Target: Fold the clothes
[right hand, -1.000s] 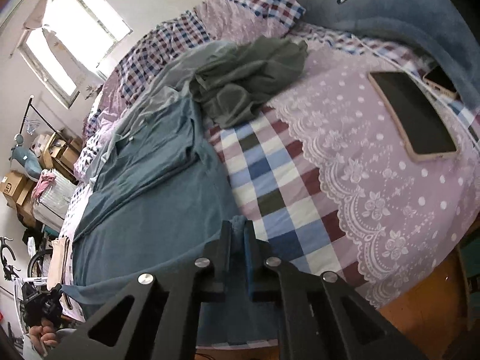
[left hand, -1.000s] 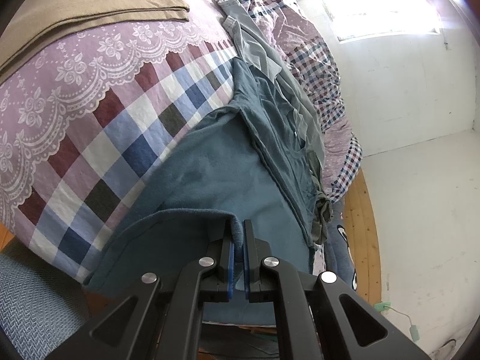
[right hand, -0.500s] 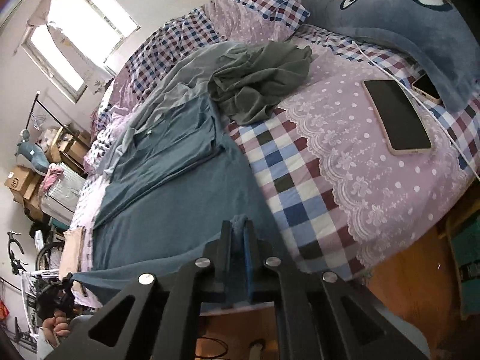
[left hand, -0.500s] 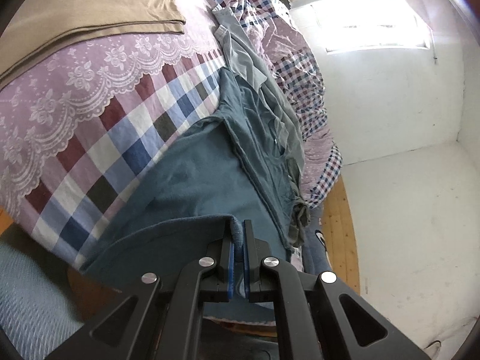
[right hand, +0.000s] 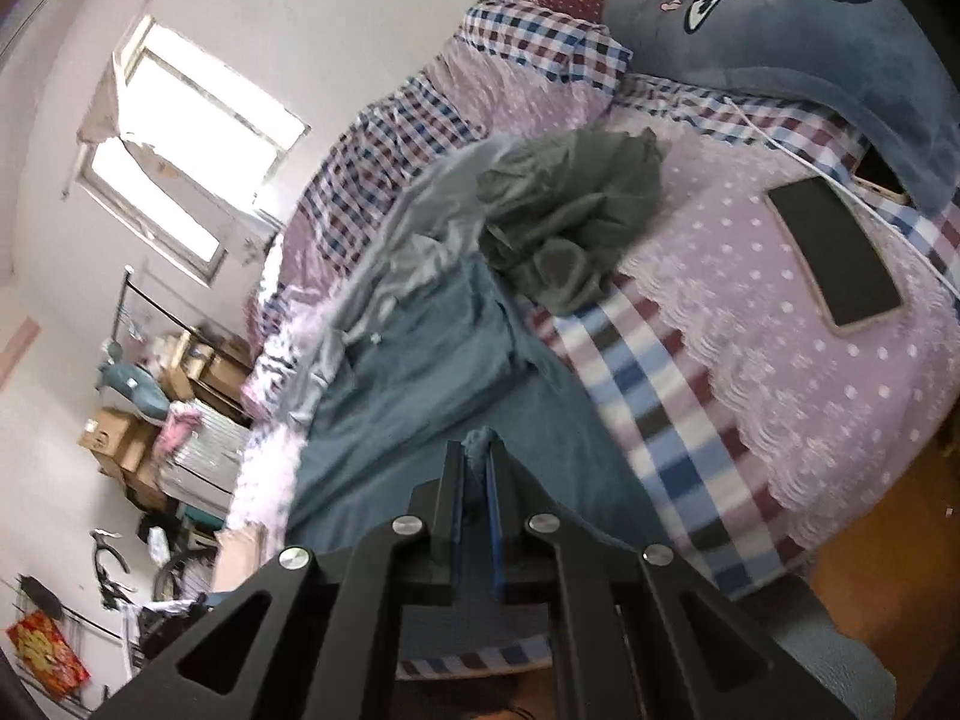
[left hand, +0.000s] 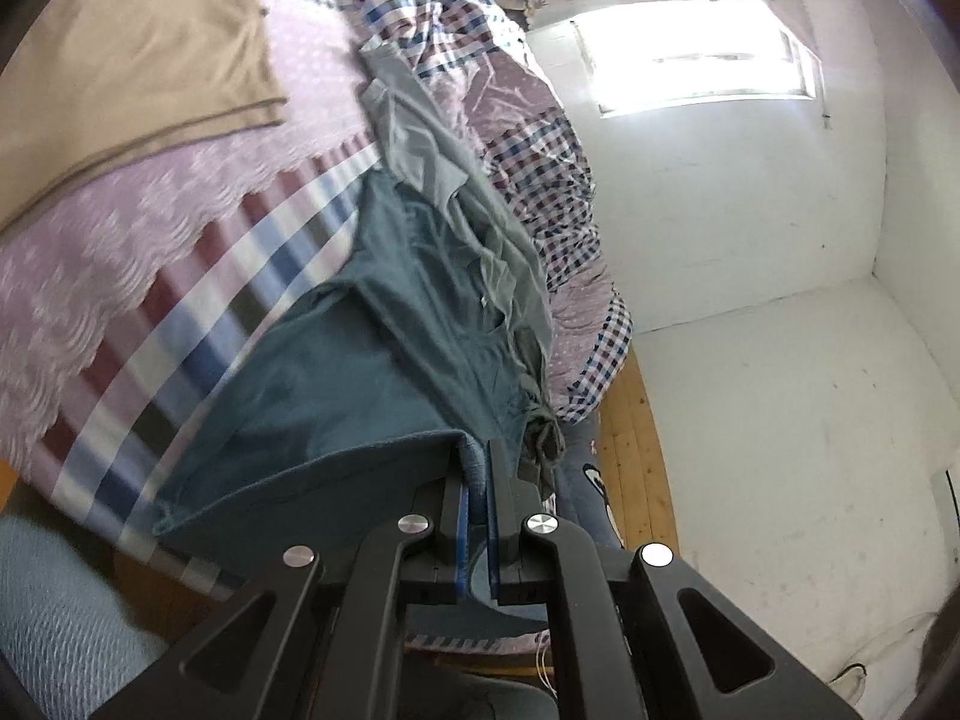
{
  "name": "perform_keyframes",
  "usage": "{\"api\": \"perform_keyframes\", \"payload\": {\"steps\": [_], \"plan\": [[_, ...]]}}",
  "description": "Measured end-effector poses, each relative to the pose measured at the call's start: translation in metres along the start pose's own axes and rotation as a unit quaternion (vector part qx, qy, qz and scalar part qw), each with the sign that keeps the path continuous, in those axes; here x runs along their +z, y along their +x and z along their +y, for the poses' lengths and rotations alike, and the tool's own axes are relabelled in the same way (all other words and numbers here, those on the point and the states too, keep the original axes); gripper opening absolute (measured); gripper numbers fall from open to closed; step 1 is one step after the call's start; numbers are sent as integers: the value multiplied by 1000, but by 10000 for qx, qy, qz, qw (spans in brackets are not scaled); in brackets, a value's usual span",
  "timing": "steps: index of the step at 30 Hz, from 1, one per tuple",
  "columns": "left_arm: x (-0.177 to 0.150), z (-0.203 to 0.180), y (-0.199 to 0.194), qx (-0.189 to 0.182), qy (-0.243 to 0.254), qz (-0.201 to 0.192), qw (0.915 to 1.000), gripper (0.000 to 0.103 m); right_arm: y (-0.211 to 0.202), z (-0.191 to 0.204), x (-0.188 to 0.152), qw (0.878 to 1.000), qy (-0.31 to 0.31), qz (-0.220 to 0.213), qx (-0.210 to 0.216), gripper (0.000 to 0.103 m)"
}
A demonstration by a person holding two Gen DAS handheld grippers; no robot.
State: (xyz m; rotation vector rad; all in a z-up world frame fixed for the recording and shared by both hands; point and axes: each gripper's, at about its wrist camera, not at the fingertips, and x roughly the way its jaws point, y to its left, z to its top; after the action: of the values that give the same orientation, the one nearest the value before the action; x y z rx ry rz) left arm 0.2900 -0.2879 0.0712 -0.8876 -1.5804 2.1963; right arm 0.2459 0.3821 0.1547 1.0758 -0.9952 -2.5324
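In the left wrist view, the hem of the teal garment (left hand: 336,396) is pinched by the left gripper (left hand: 477,468), clenched so it lifts off the bed (left hand: 120,276)

In the right wrist view, the opposite corner is clamped by the right gripper (right hand: 477,468), presumably for folding over

1. The left wrist view looks forward along its own fingers, low and close over the near edge of the bed (left hand: 180,276), facing the far white wall and a window (left hand: 696,60).
2. The right wrist view looks from the same near edge, tilted, across the bed (right hand: 780,372) toward a window (right hand: 198,162) on its left.
3. Both views share the teal garment (left hand: 336,384) (right hand: 420,384) spread between them, the grey clothes (left hand: 432,144) (right hand: 570,222) beyond it, and the checked bedcover.
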Motion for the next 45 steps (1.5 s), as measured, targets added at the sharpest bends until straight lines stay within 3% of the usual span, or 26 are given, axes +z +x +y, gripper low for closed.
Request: {"api": "perform_keyframes", "payload": {"steps": [9,16,24,32,37,45], "plan": [[44,-15,21,26,-98,-237,9997,2,16,16,42,9996,13,-186,195,5],[81,-27,54,114,-43,-321,9994,2,51,32,82,9993,-79,-269,266,5],[143,-42,102,151,44,-562,9983,2,118,65,139,9982,-356,-381,291,4],[218,-37,171,361,34,-783,9963,2,216,94,206,9976,-537,-425,106,4],[253,-21,221,609,-5,-771,9952,2,281,102,241,9969,-626,-428,-187,4],[299,-2,280,958,79,-777,9923,2,346,109,282,9930,-851,-506,-646,4]]}}
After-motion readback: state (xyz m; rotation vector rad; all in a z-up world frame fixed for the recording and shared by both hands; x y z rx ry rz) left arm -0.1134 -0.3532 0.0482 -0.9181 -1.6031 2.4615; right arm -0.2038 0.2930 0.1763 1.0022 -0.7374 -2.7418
